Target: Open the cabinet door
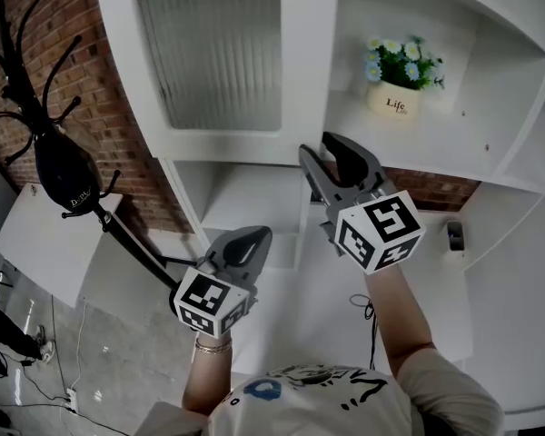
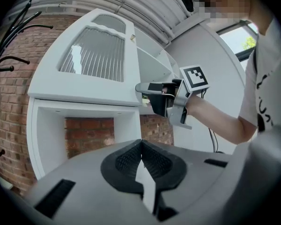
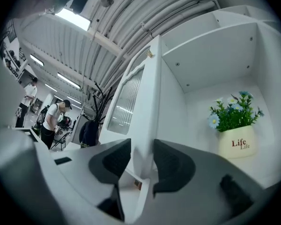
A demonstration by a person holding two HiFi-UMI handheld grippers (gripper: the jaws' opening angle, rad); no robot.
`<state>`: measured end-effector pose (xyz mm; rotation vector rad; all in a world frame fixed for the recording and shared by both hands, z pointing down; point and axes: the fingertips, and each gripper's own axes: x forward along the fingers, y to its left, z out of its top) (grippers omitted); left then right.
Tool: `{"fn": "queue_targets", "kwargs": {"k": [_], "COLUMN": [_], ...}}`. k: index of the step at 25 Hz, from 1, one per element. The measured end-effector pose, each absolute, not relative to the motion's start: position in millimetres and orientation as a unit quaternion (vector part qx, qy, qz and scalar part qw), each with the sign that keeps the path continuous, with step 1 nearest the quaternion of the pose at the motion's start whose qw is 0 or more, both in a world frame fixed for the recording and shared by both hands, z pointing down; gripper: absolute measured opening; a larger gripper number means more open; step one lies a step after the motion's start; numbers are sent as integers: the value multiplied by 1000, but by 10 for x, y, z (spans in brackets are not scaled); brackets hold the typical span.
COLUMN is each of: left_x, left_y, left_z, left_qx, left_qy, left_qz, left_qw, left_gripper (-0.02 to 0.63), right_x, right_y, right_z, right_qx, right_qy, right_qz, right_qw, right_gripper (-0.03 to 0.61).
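The white cabinet door (image 1: 213, 53) has a ribbed glass panel and stands at the upper left of the head view. My right gripper (image 1: 322, 148) reaches up to the door's lower right corner. In the right gripper view the door's edge (image 3: 147, 125) runs up between the two jaws of the right gripper (image 3: 141, 158); a thin gap shows at the left pad, so it is open around the edge. My left gripper (image 1: 245, 243) hangs lower, in front of the open niche, shut with nothing in it (image 2: 141, 156). It faces the door (image 2: 93, 55) and the right gripper (image 2: 143, 93).
A pot of flowers (image 1: 395, 98) stands in the open compartment right of the door. Below the door is an open niche (image 2: 89, 135) with brick behind. A black coat stand (image 1: 64, 175) is at the left by the brick wall. People (image 3: 54, 118) stand far off.
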<state>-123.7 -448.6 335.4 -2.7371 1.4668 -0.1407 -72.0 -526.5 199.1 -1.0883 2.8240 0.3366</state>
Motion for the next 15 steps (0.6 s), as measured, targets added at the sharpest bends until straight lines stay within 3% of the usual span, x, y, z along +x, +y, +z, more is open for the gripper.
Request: {"fn": "queue_targets", "kwargs": {"k": [4, 15], "left_x": [-1209, -1209], "left_y": [-4435, -4203], "left_z": [3400, 3507], "left_qx": [-885, -882], "left_qy": [464, 470], "left_qz": [-40, -43], "left_qw": [6, -9], "left_gripper": [14, 14], "right_x": [-668, -676], "right_y": [-5160, -4566], "right_z": [1979, 1956], "right_qx": [-340, -294], "right_qy": [934, 948], "right_qz": [82, 74], "right_qw": [69, 95], "right_gripper": [117, 89]}}
